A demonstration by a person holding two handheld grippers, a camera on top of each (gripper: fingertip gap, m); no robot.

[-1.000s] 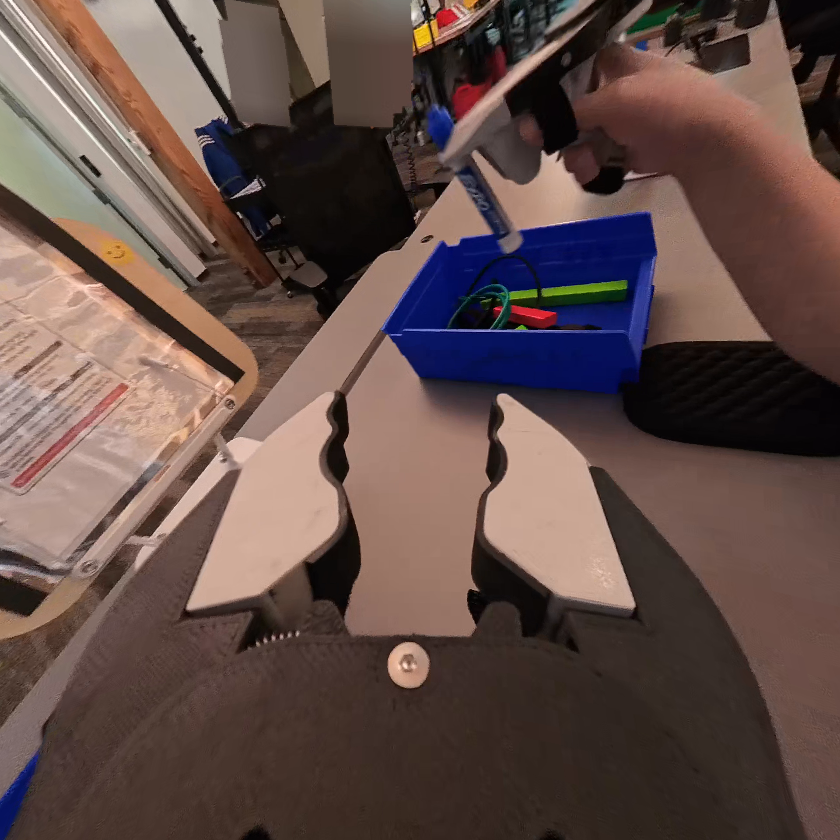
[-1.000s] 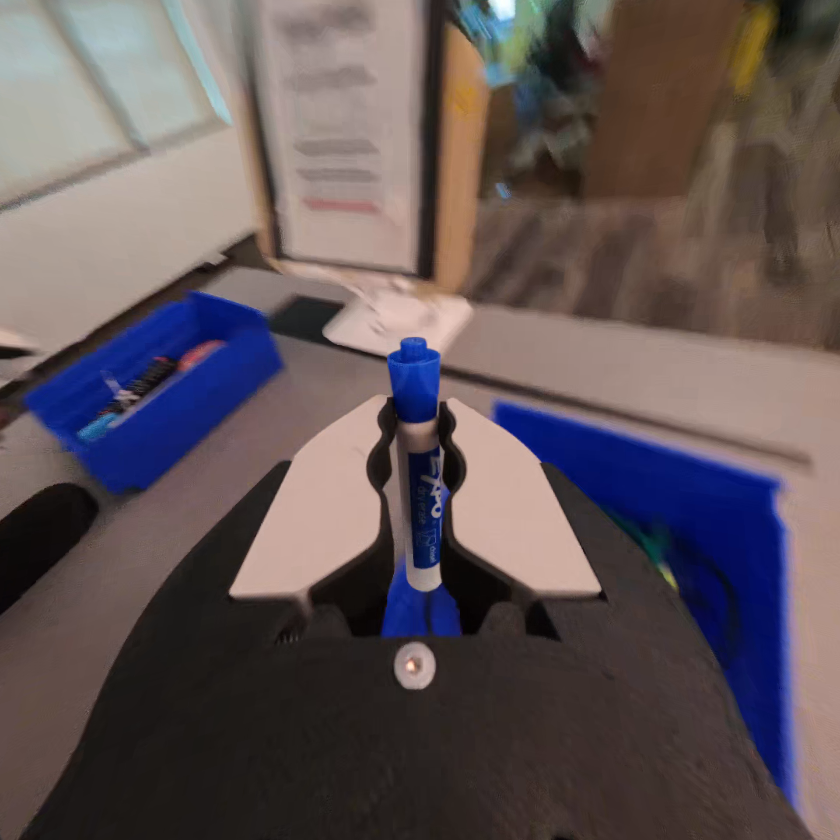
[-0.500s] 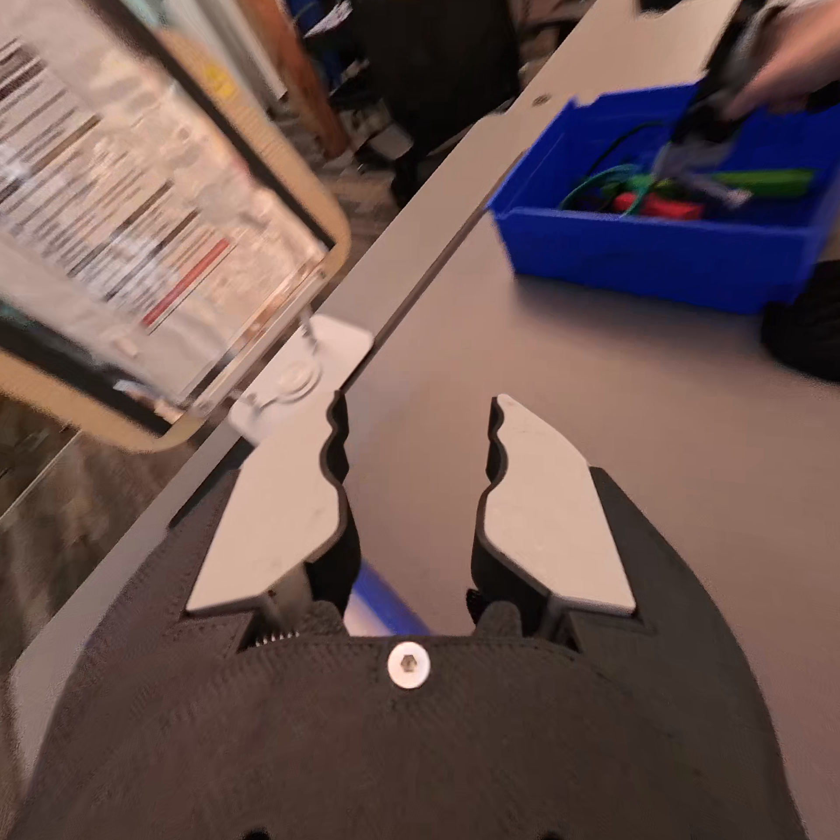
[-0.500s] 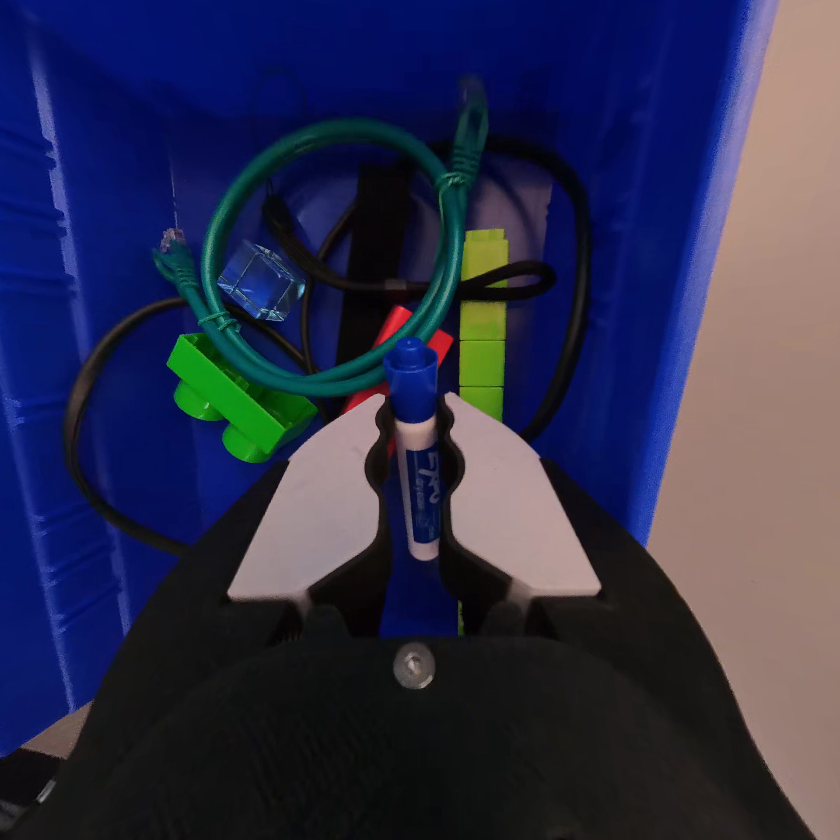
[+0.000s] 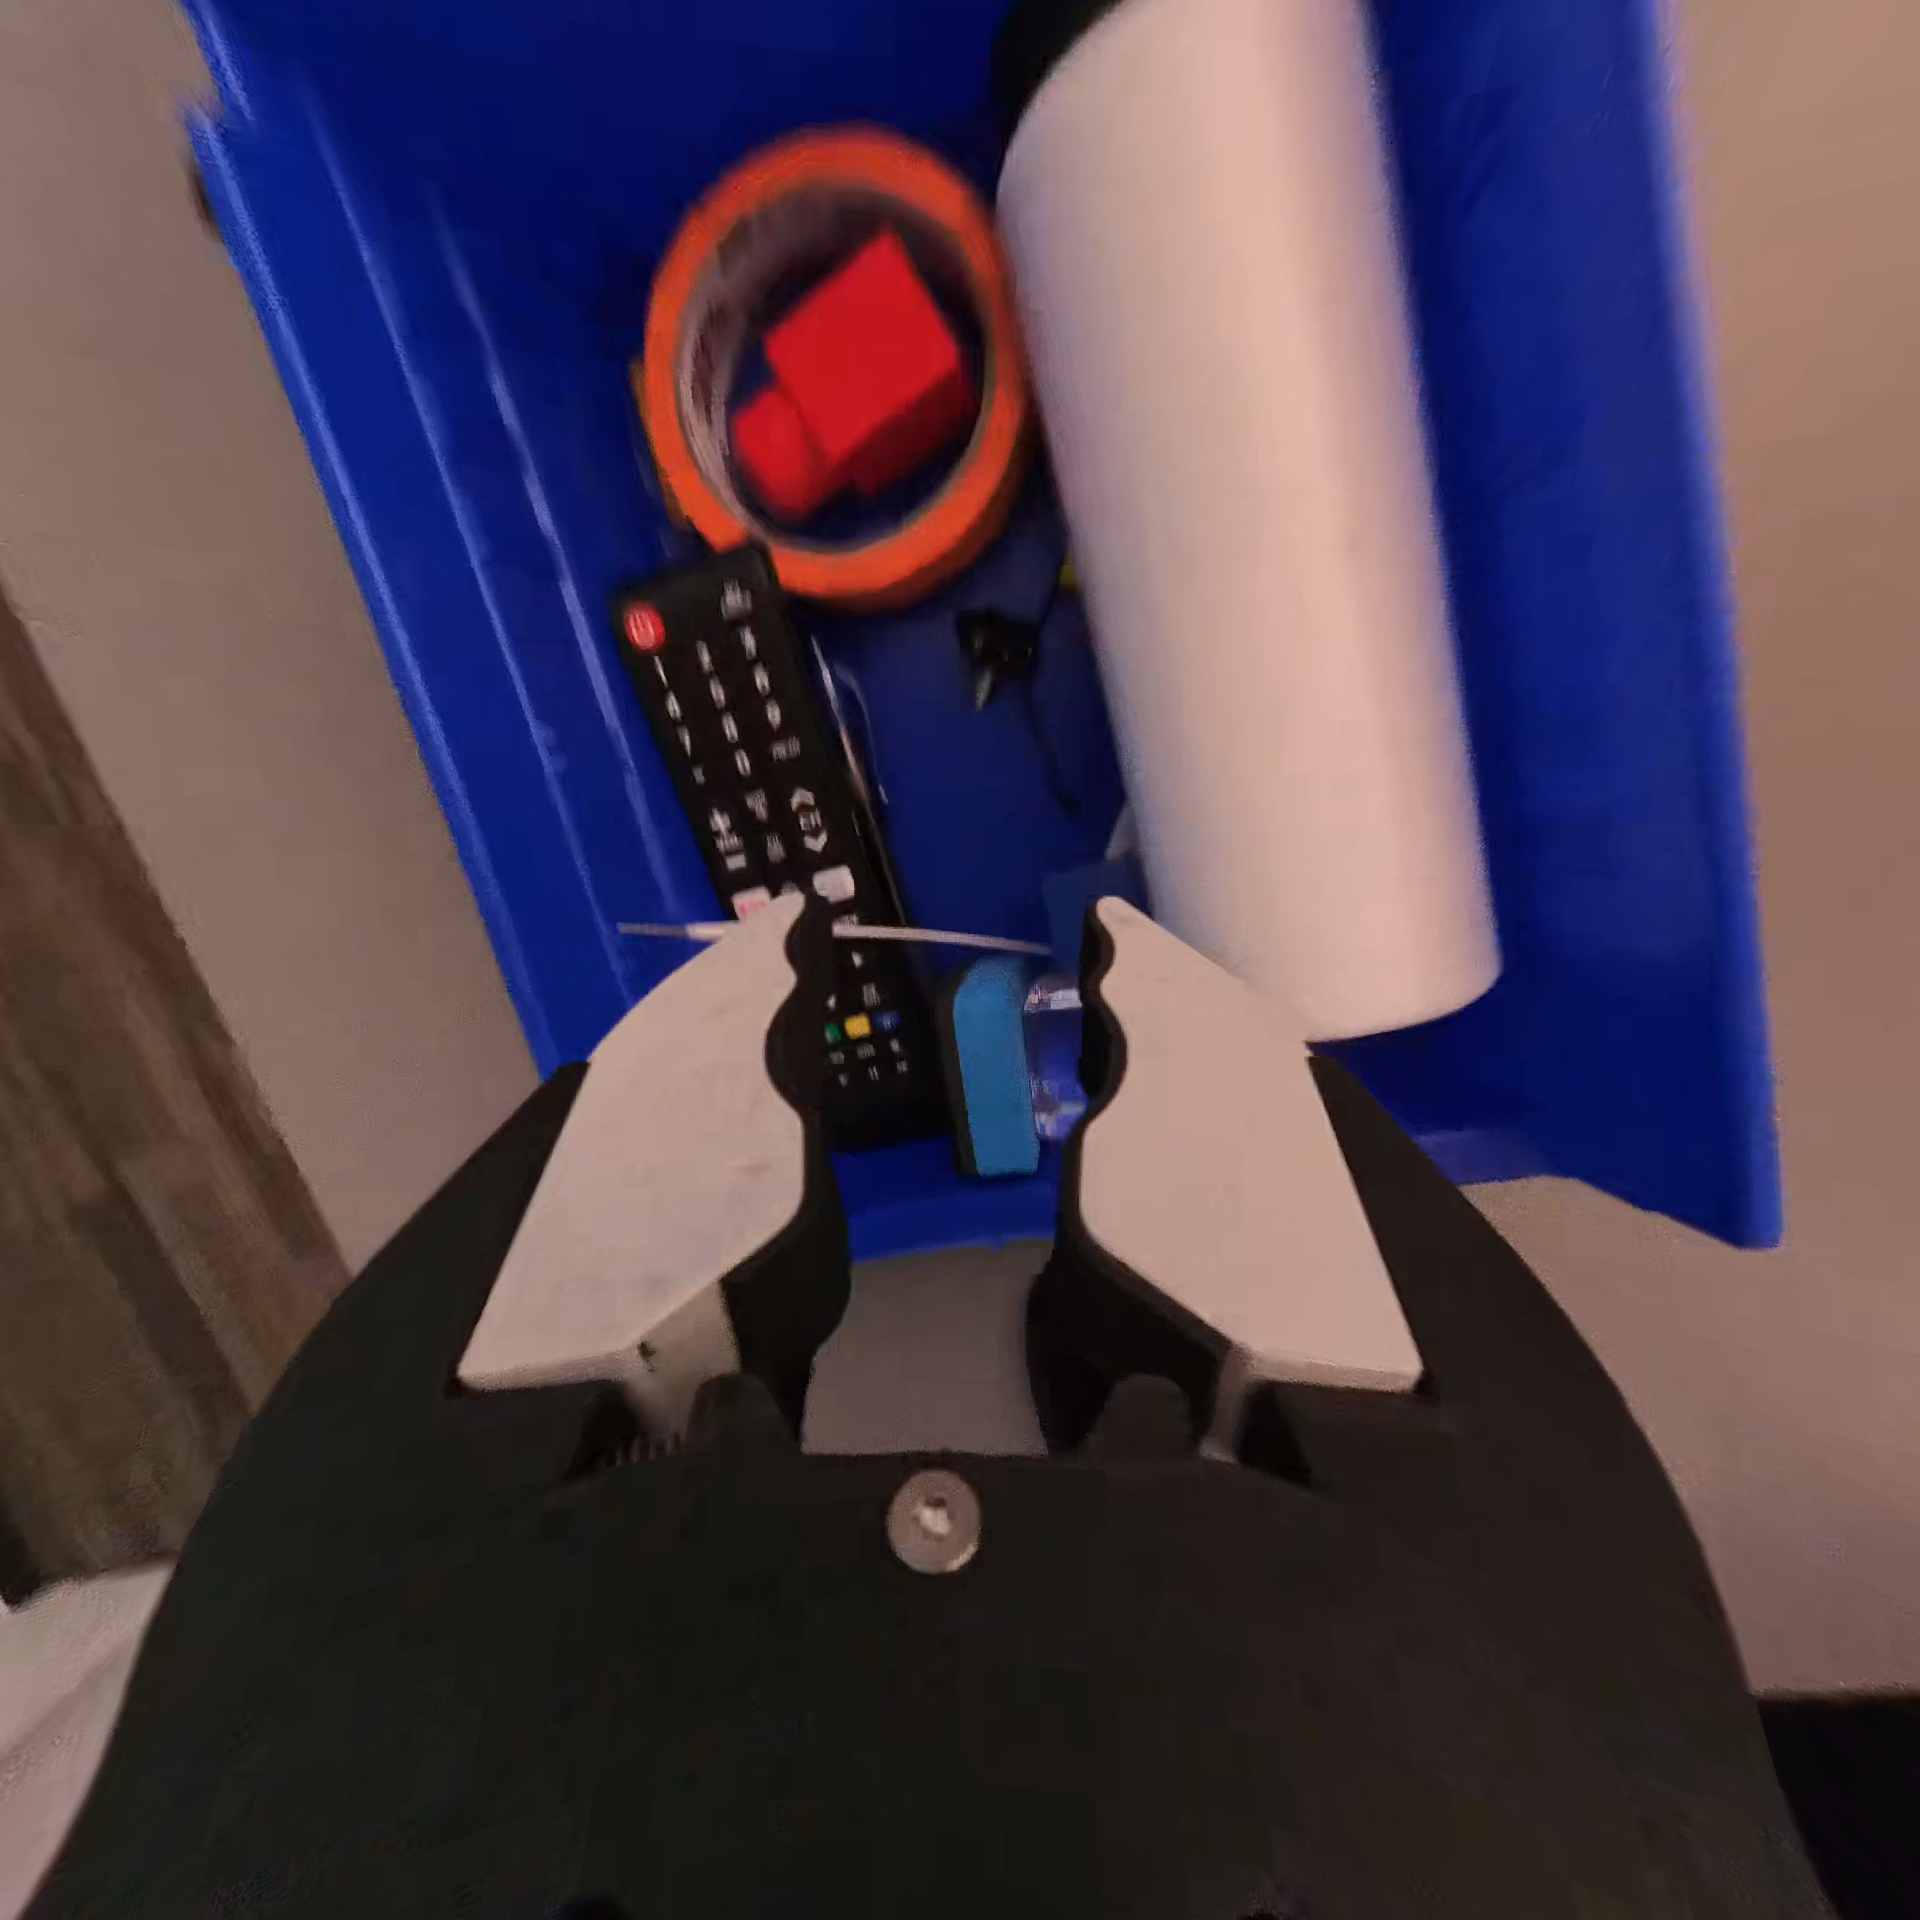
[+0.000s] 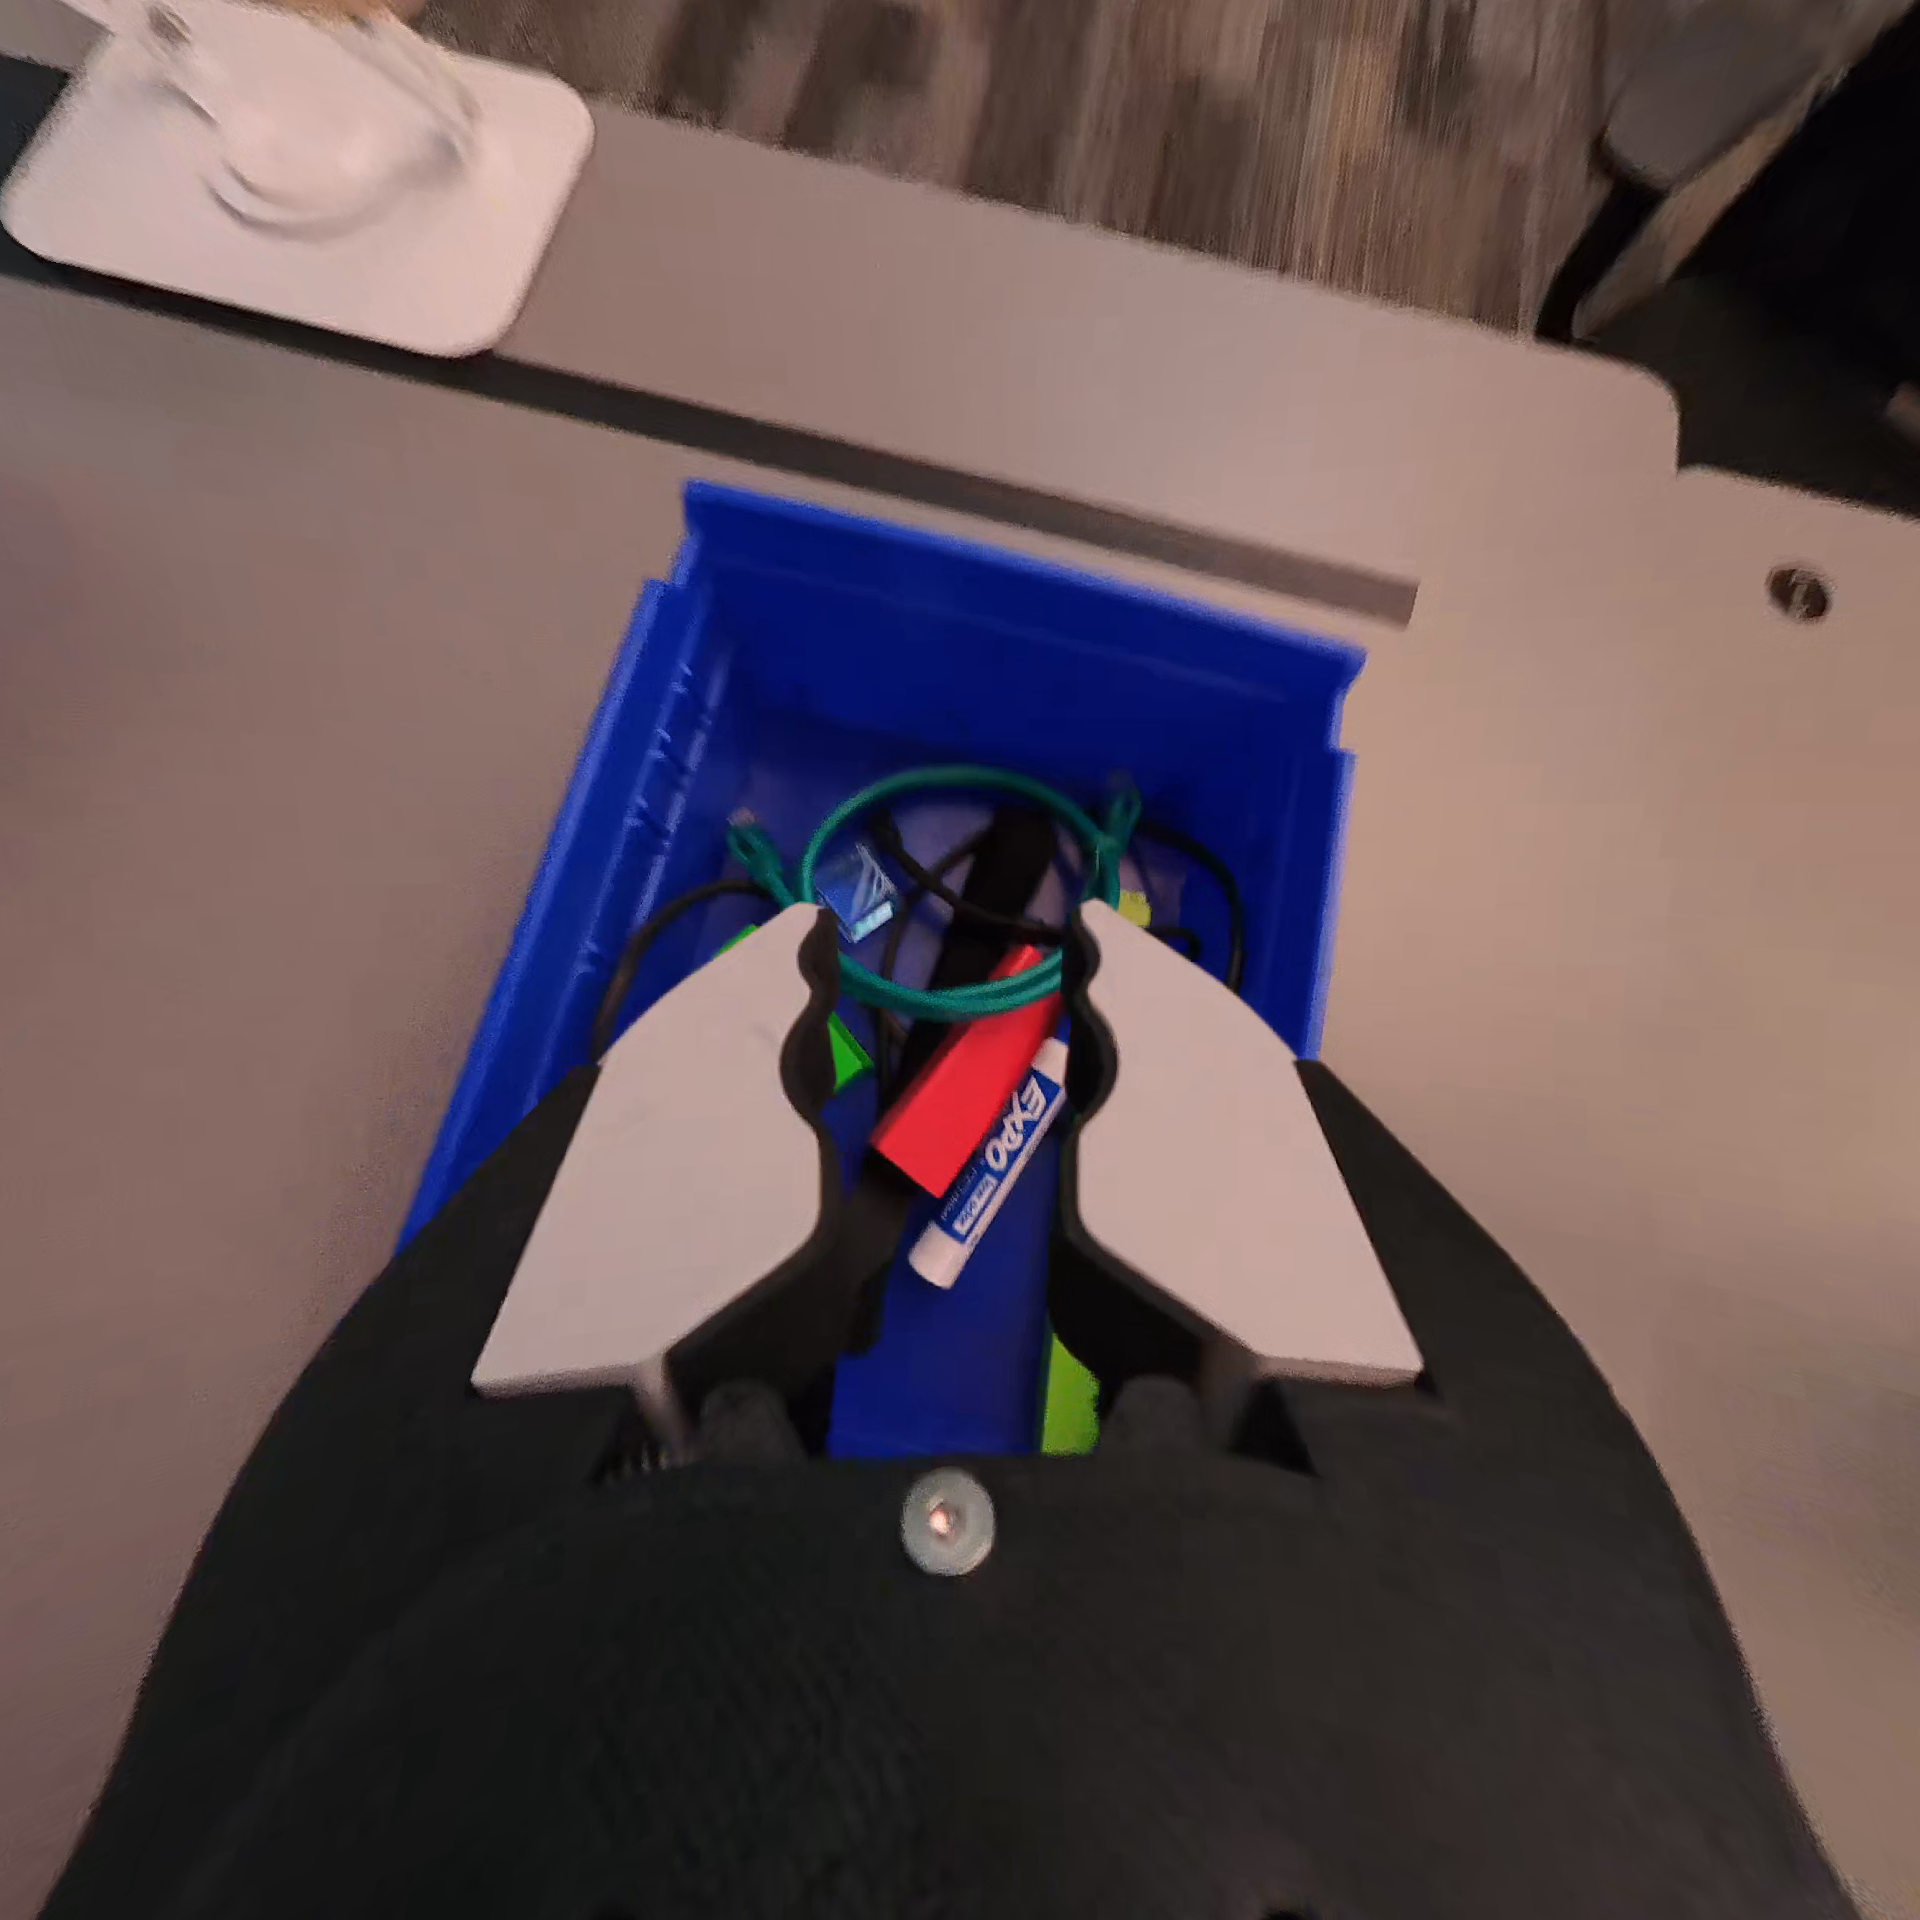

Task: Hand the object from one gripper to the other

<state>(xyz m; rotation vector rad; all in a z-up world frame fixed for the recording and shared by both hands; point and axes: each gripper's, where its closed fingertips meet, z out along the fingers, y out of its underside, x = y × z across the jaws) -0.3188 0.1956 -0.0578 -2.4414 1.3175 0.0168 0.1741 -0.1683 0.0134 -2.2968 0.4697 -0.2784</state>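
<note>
— Both grippers are empty, as far as I can see. The right gripper (image 6: 940,930) hangs with its jaws spread wide above a blue bin (image 6: 1309,831), and the marker (image 6: 992,1158) lies loose on the bin floor, tucked against a red block (image 6: 966,1070).

— So the handover is finished?

— I'd judge that round is done, since the marker sits in the bin and nothing is held. What's left looks like a fresh pick. The left gripper (image 5: 940,920) is also spread open, poised over a second blue bin (image 5: 1621,623).

— What's under it?

— Nearest, a blue eraser-like piece (image 5: 992,1070) and a black remote (image 5: 764,821), with a thin white strip (image 5: 935,938) across them. Farther in, an orange tape roll (image 5: 831,384) ringing a red cube (image 5: 868,379). A big white roll (image 5: 1236,520) crowds the right side.

— Any trouble on the other side?

— A green cable (image 6: 935,997) loops over the red block's far end, black cords beyond it. Past the bin, bare worktop (image 6: 312,623) and a white base (image 6: 312,177).
</note>
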